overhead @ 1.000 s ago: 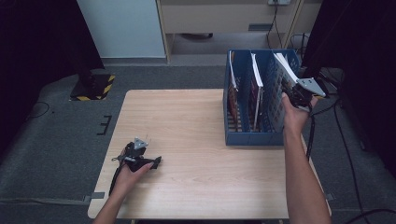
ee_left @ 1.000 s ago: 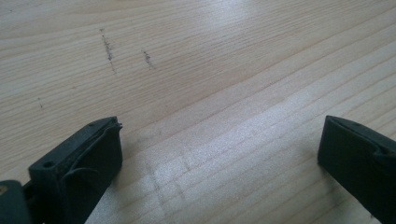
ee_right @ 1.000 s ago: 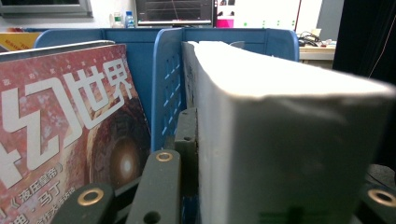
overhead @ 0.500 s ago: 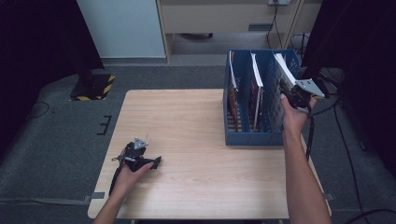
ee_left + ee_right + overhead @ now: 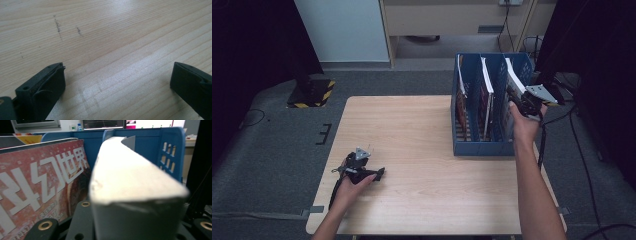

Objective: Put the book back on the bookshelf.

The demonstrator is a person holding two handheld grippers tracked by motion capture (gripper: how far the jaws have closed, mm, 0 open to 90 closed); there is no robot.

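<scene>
Nothing moved, right gripper [image 5: 523,102] fingers clamped on one white book [image 5: 130,177] (rack [image 5: 482,145] holds three), left gripper [image 5: 362,170] fingers apart.

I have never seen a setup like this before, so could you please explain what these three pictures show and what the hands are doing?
A person sits at a wooden table, holding a hand-operated two-jaw gripper in each hand. The high view looks down from above. The other two pictures come from cameras riding on the grippers. The left gripper rests low on the table near the person, its jaws open over bare wood, as the left gripper view shows. The right gripper is at a blue file rack on the table's right side, with its jaws around the edge of a thick white book in the rightmost slot. A red magazine stands in the next slot.
</scene>
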